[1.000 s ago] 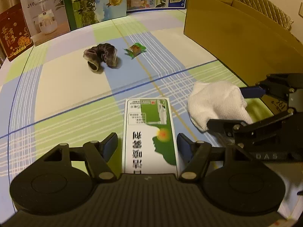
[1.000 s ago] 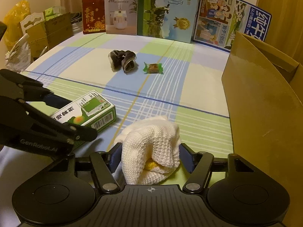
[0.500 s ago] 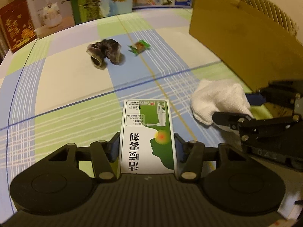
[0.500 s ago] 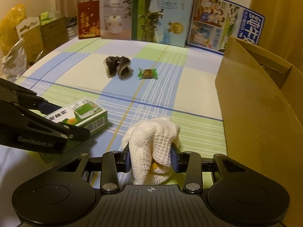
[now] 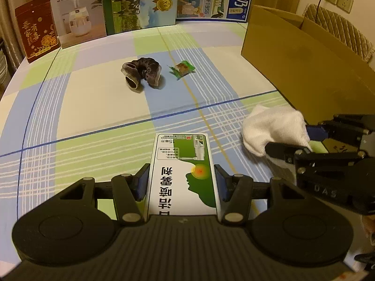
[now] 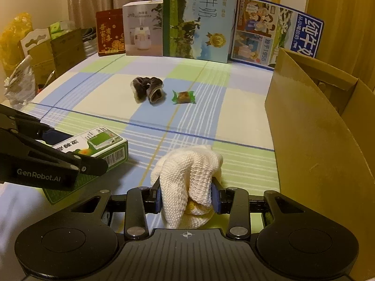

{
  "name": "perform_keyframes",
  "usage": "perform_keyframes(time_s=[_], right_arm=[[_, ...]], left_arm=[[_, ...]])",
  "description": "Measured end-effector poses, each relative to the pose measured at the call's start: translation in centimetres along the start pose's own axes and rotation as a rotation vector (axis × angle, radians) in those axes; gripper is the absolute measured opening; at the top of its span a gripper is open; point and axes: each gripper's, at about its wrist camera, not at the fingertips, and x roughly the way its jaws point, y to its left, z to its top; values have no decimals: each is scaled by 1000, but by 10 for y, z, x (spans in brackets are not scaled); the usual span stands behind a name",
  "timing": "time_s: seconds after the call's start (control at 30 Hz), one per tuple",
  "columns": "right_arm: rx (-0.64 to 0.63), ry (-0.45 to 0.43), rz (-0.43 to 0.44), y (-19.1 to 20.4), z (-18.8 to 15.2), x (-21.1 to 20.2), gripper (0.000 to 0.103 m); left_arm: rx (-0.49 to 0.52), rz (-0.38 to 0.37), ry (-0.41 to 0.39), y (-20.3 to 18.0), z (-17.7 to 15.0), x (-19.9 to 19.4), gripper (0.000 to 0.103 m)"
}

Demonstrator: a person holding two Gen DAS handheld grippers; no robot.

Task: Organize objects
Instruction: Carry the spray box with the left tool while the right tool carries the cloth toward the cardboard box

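Observation:
A white and green medicine box (image 5: 181, 171) lies on the checked tablecloth, and my left gripper (image 5: 181, 182) is shut on its two long sides. In the right wrist view the same medicine box (image 6: 103, 146) shows at the left under the left gripper (image 6: 77, 164). A bunched white knitted cloth (image 6: 189, 178) with something yellow inside is squeezed between the pads of my right gripper (image 6: 187, 197). The left wrist view shows that white cloth (image 5: 274, 128) at the right, with the right gripper (image 5: 295, 145) on it. Both items rest close to the table surface.
A dark brown scrunchie (image 5: 141, 72) and a green-wrapped candy (image 5: 182, 69) lie mid-table. An open cardboard box (image 6: 328, 126) stands along the right side. Upright product boxes (image 6: 194, 18) line the far edge. Bags and cartons (image 6: 28, 56) stand beyond the table's left edge.
Both grippers went from open around their objects to shut on them: the left on the medicine box, the right on the white cloth. Neither hand travelled noticeably.

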Motion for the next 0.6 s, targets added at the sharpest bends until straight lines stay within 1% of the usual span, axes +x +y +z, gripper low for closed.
perform_keyframes(time_s=[0.27,0.4,0.6], right_arm=[[36,-24,21,3,-7,-35,36],[54,-41,24,2,-11,-64,36],[110,-89,25,-9,-16,-122,36]], left_arm=[[-37,17,-26,-11,-8,-25,51],[-67,34,-55,-23,-15,-46,51],[-131,34,-106,-47,-26,-89,51]])
